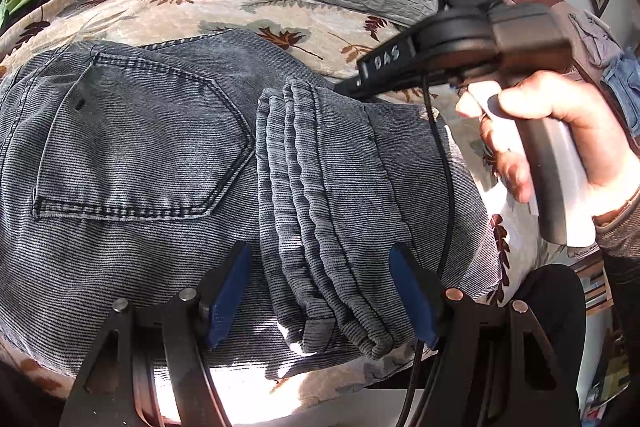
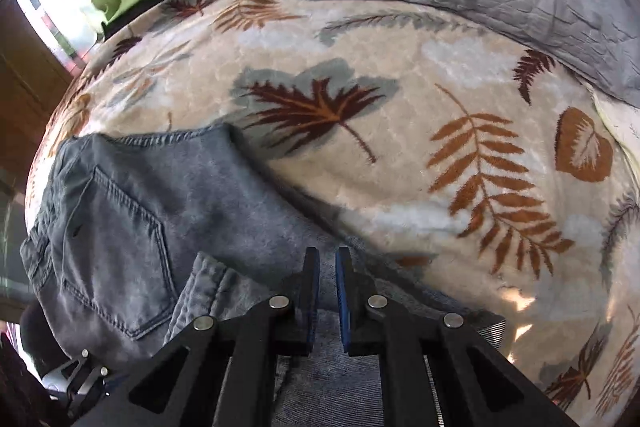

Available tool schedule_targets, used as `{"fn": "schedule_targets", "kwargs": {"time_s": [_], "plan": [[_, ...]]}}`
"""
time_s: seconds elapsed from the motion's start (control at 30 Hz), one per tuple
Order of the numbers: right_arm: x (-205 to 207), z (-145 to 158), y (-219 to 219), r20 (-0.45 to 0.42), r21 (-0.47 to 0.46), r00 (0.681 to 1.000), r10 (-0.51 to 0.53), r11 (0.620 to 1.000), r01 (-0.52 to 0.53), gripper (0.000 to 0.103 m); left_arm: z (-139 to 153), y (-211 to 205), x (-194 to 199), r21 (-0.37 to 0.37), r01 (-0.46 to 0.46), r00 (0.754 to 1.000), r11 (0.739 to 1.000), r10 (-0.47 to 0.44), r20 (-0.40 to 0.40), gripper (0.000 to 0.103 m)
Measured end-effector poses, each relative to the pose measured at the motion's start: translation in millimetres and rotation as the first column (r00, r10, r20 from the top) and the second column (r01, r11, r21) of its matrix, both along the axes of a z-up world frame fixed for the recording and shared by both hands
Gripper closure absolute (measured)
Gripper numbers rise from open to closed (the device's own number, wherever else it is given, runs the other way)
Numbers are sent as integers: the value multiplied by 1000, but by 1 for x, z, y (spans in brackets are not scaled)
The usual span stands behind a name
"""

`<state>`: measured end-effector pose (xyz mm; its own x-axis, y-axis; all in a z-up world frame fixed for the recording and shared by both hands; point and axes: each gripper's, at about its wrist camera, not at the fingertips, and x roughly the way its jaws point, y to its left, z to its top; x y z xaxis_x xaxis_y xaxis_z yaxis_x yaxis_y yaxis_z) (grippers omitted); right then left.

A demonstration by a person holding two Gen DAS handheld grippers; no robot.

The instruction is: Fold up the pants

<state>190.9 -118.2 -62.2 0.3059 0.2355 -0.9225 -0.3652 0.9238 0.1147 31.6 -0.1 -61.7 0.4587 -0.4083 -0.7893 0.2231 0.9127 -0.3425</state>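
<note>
Biggest risk was the stacked leg hems (image 1: 320,211) sliding apart, since nothing pinned them. The grey jeans (image 1: 132,131) lay folded on the leaf-print blanket (image 2: 360,155). Left gripper (image 1: 320,295) was spread wide, straddling the hems; right gripper (image 2: 327,291) was nearly pressed together, apparently gripping nothing, right over the fold.

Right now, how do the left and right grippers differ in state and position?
The left gripper is wide open, its fingers straddling the folded leg hems of the pants; the right gripper is nearly closed with a narrow gap, holding nothing. Both have blue pads and hover over the pants.
</note>
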Motion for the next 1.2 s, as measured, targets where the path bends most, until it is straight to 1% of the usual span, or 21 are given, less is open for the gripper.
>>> {"fn": "schedule_targets", "kwargs": {"time_s": [0.03,0.1,0.13,0.2,0.23,0.3,0.33,0.37,0.43,0.5,0.53,0.57,0.6,0.63,0.67,0.77,0.9,1.0,1.07,1.13,1.2], "plan": [[4,-11,-1,-31,-36,999,-15,999,14,92,2,3,0,-20,-6,1000,1000,6,-3,31],[10,-11,-13,-32,5,995,-96,995,96,92,16,14,-5,-58,-32,999,998,33,25,31],[11,-4,-13,-17,14,992,-121,992,122,92,26,21,-9,-58,-60,995,996,65,70,31],[7,15,-2,41,61,997,-67,996,65,90,47,38,-15,-45,-130,976,990,136,171,31],[6,23,7,58,78,998,-33,997,28,84,53,46,-16,-31,-174,963,984,176,202,30],[10,34,24,66,121,998,15,992,-23,62,53,60,-12,15,-256,946,967,248,210,30],[13,37,33,74,142,997,23,989,-34,38,48,65,-8,43,-280,944,959,267,196,30],[15,38,42,94,149,995,21,988,-35,31,42,70,-5,68,-300,942,952,284,182,30],[24,33,57,114,142,993,28,989,-45,31,29,76,1,119,-314,944,942,296,149,30],[40,19,67,59,148,998,24,988,-33,31,19,81,2,121,-302,949,946,286,136,30],[46,11,72,25,146,999,36,988,-39,38,18,82,2,127,-295,950,947,277,142,30],[51,3,78,1,128,998,58,990,-57,72,17,82,2,135,-288,952,948,268,150,30],[54,-3,81,5,84,998,56,995,-56,83,15,82,1,141,-284,953,948,262,155,30],[55,-4,81,32,61,999,43,997,-45,84,15,81,1,144,-282,953,949,259,157,30],[56,-4,81,51,36,998,24,999,-26,85,14,80,1,147,-280,954,949,256,158,30],[54,-2,87,152,-119,988,14,993,4,84,15,80,1,147,-279,954,949,256,158,30],[34,23,70,225,-54,974,-38,997,51,83,15,81,1,144,-281,953,949,258,157,30],[14,32,67,179,36,984,17,999,-24,82,15,79,1,153,-286,952,946,262,159,30],[16,17,74,110,4,993,49,999,-50,76,16,79,2,152,-289,951,945,265,157,30],[24,-8,72,23,-64,1000,7,998,-6,72,15,80,1,148,-288,951,946,265,156,30],[20,1,62,58,-6,996,-63,998,63,71,15,80,0,145,-286,951,947,263,161,30]]}}
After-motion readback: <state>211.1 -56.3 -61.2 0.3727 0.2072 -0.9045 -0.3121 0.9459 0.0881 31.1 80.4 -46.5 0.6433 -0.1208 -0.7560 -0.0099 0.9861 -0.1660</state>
